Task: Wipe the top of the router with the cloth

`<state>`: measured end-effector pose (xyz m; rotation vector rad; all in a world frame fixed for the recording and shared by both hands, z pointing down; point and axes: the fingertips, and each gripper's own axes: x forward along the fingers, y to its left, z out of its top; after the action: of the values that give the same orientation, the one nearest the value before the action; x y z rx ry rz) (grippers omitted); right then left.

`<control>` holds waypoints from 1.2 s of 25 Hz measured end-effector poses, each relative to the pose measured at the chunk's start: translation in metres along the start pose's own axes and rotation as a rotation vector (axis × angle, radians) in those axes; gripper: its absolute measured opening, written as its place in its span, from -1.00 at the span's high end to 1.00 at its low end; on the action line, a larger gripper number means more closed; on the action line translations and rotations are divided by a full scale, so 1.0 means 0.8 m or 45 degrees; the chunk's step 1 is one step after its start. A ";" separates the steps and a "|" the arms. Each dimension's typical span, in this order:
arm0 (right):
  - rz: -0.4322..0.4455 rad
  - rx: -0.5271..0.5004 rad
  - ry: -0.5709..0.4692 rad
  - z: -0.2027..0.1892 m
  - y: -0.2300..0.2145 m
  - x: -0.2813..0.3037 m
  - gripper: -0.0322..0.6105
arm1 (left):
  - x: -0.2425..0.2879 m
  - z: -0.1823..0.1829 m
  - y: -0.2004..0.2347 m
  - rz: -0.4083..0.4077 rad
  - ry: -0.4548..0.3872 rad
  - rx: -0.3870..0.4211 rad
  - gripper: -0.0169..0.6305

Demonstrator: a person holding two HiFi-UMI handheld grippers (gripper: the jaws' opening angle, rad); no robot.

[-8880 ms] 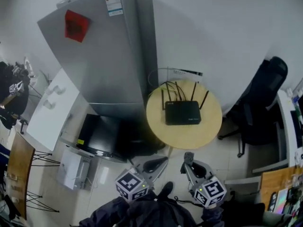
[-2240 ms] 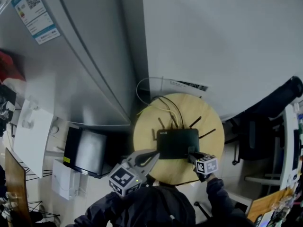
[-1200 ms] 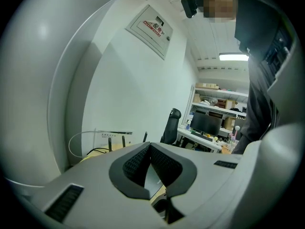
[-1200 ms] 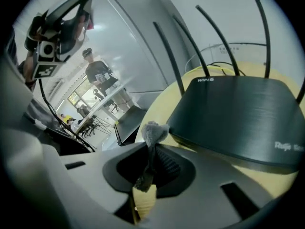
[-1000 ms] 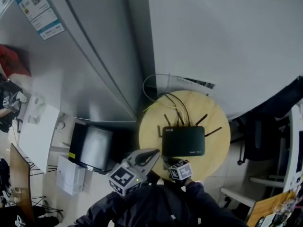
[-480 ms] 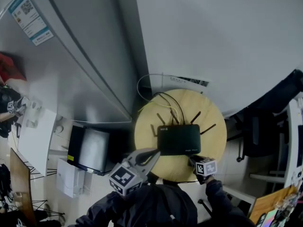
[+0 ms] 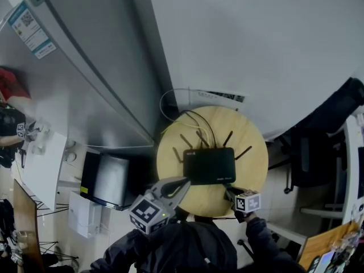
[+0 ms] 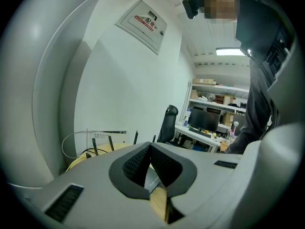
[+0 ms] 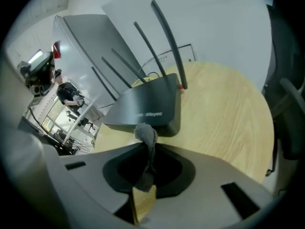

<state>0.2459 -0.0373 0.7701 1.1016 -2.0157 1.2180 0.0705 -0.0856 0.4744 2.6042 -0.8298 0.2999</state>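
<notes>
A black router with several antennas lies on the round wooden table. In the right gripper view the router is just ahead of the jaws. My right gripper is shut on a small grey cloth, whose bunched end pokes out close to the router's front edge. Seen from the head view, the right gripper sits at the router's front right corner. My left gripper hangs at the table's front left edge, jaws shut with nothing between them. The left gripper view shows the router's antennas beyond.
A tall grey refrigerator stands left of the table. Cables loop behind the router by the white wall. A black box sits on the floor at left. A dark office chair is to the right.
In the last second my right gripper swung with the cloth from the router's front left to its front right corner. The left gripper has stayed put.
</notes>
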 end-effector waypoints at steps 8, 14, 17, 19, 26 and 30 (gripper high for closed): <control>0.191 -0.139 -0.281 0.061 0.087 -0.078 0.68 | -0.008 -0.005 -0.011 0.112 -0.016 -0.011 0.97; 0.250 -0.259 -0.420 0.106 0.135 -0.133 0.68 | -0.016 -0.009 -0.022 0.132 -0.027 -0.009 0.97; 0.244 -0.283 -0.464 0.113 0.153 -0.152 0.68 | -0.021 -0.009 -0.031 0.101 -0.039 0.000 0.97; 0.227 -0.289 -0.492 0.115 0.163 -0.164 0.68 | -0.025 -0.010 -0.037 0.077 -0.048 0.000 0.97; 0.160 -0.292 -0.608 0.101 0.219 -0.206 0.68 | -0.071 -0.017 -0.060 -0.041 -0.077 0.046 0.97; 0.129 -0.309 -0.659 0.080 0.277 -0.228 0.68 | -0.123 -0.025 -0.073 -0.090 -0.104 0.049 0.97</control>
<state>0.1508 0.0300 0.5006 1.2978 -2.5493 0.7492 0.0246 0.0167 0.4441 2.6908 -0.7639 0.1927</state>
